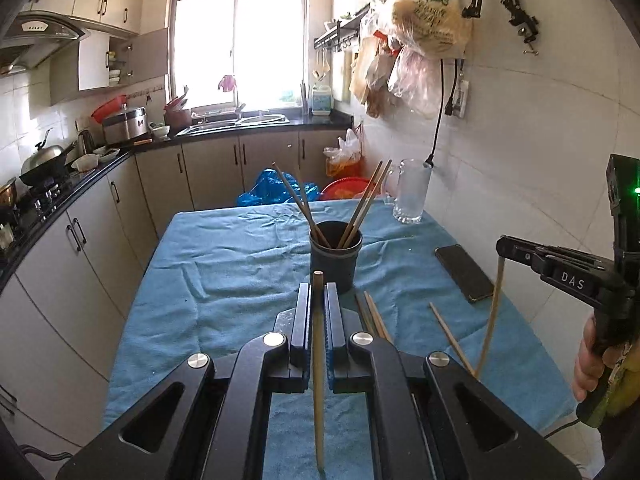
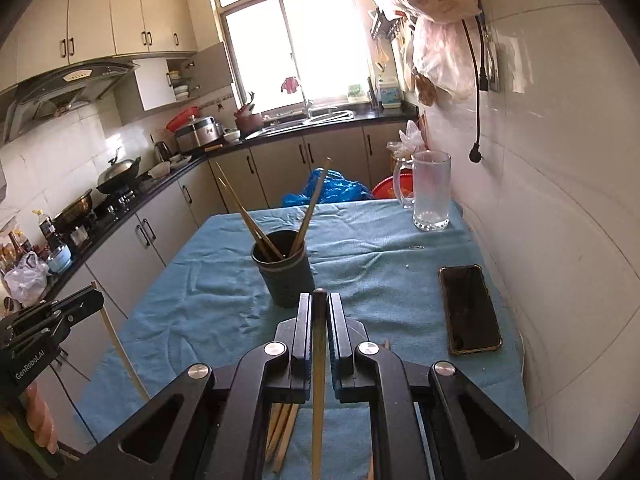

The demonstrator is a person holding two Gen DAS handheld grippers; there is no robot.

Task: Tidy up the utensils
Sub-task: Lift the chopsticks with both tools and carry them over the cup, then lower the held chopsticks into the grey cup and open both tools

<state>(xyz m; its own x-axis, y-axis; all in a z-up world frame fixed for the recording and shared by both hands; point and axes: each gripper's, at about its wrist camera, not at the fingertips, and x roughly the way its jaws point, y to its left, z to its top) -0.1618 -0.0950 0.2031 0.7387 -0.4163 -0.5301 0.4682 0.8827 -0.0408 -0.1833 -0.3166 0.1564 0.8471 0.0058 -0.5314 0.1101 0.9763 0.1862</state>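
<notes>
Blue-clothed kitchen table (image 1: 224, 264), each gripper's jaws clenched on a chopstick, left chopstick (image 1: 318, 360), right chopstick (image 2: 319, 376)

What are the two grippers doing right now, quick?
Left gripper: closed, holding one chopstick.
Right gripper: closed, holding another chopstick.

Both grippers are matte black with blue-edged finger pads and round silver screws; the right gripper (image 1: 502, 246) bears white "DAS" lettering, the left gripper (image 2: 94, 298) "GenRobot.AI" on its handle.
</notes>
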